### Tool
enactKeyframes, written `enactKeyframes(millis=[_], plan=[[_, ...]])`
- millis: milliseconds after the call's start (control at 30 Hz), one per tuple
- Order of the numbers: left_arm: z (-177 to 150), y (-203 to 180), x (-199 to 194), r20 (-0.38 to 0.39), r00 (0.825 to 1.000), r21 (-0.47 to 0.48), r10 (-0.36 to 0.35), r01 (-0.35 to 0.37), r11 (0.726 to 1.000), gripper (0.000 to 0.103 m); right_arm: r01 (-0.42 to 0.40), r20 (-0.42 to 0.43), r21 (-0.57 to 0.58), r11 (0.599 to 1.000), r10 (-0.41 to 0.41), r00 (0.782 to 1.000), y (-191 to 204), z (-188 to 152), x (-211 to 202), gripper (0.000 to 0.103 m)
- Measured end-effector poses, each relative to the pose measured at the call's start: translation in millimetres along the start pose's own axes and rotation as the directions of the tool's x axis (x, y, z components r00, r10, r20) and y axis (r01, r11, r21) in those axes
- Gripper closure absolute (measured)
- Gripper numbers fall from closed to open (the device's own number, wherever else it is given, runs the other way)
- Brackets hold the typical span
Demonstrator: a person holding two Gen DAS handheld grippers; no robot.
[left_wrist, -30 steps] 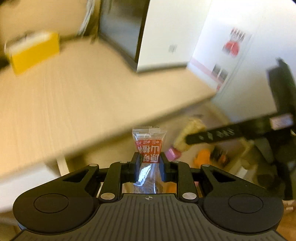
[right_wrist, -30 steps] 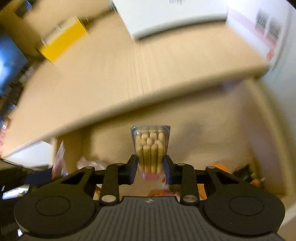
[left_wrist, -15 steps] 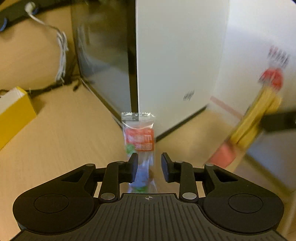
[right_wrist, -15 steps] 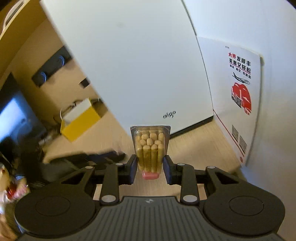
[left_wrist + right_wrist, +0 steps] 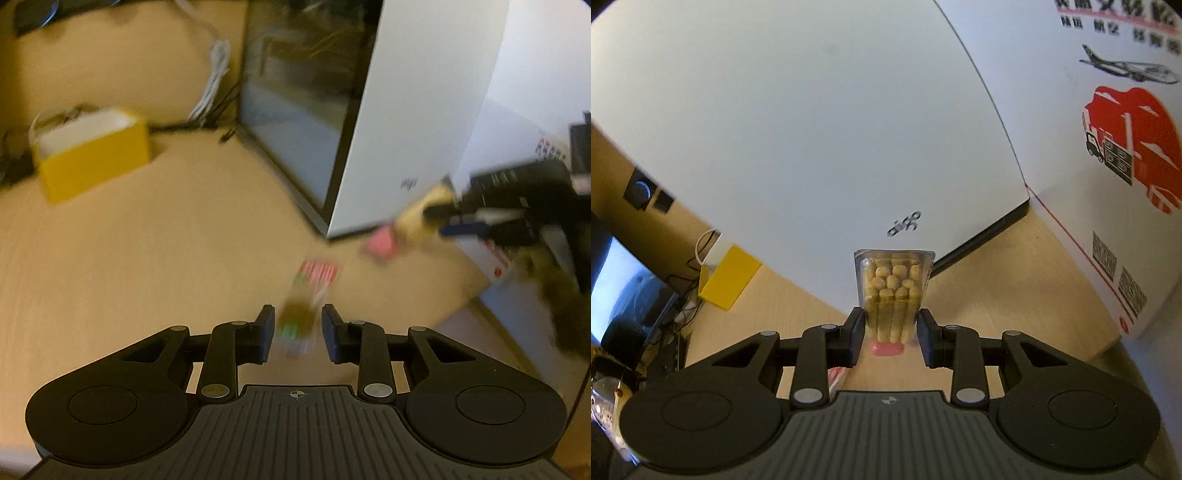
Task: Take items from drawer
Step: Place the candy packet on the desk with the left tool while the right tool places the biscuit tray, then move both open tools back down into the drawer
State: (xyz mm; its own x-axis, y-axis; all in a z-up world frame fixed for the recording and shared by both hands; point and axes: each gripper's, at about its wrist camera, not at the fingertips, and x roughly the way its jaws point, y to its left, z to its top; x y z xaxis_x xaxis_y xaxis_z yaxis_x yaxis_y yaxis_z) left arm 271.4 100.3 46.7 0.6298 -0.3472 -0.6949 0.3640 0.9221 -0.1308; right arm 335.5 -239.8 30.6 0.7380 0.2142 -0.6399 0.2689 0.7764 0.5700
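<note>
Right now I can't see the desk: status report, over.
Left gripper open, snack packet loose between fingers. Right gripper shut on biscuit-stick pack. White case close ahead.

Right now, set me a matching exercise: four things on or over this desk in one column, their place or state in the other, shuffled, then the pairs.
Things
1. snack sachet
2. biscuit-stick pack
3. yellow box
4. white computer case

States
A. clamped in the right gripper
B. standing on the desk, logo side showing
C. loose between the open left gripper fingers
D. far left on the desk

Pairs: 1-C, 2-A, 3-D, 4-B
</note>
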Motion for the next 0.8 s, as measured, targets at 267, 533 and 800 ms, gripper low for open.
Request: enactKeyframes(millis=[267, 533, 800], plan=[[-59, 31, -17, -0.12, 0.99, -0.104, 0.073, -0.086, 0.991, 0.072, 0.198, 0.037, -0.097, 0.975, -0.195, 0.98, 0, -3, 22, 0.056], [-86, 48, -35, -0.148, 0.982, -0.189, 0.114, -0.141, 0.972, 0.074, 0.278, 0.165, -0.356, 0.892, -0.233, 0.958, 39, -38, 5, 0.04], [-97, 51, -45, -0.164, 0.98, -0.224, 0.114, -0.15, 0.963, 0.074, 0.334, 0.385, -0.561, 0.757, -0.118, 0.915, 77, -125, -40, 0.01]])
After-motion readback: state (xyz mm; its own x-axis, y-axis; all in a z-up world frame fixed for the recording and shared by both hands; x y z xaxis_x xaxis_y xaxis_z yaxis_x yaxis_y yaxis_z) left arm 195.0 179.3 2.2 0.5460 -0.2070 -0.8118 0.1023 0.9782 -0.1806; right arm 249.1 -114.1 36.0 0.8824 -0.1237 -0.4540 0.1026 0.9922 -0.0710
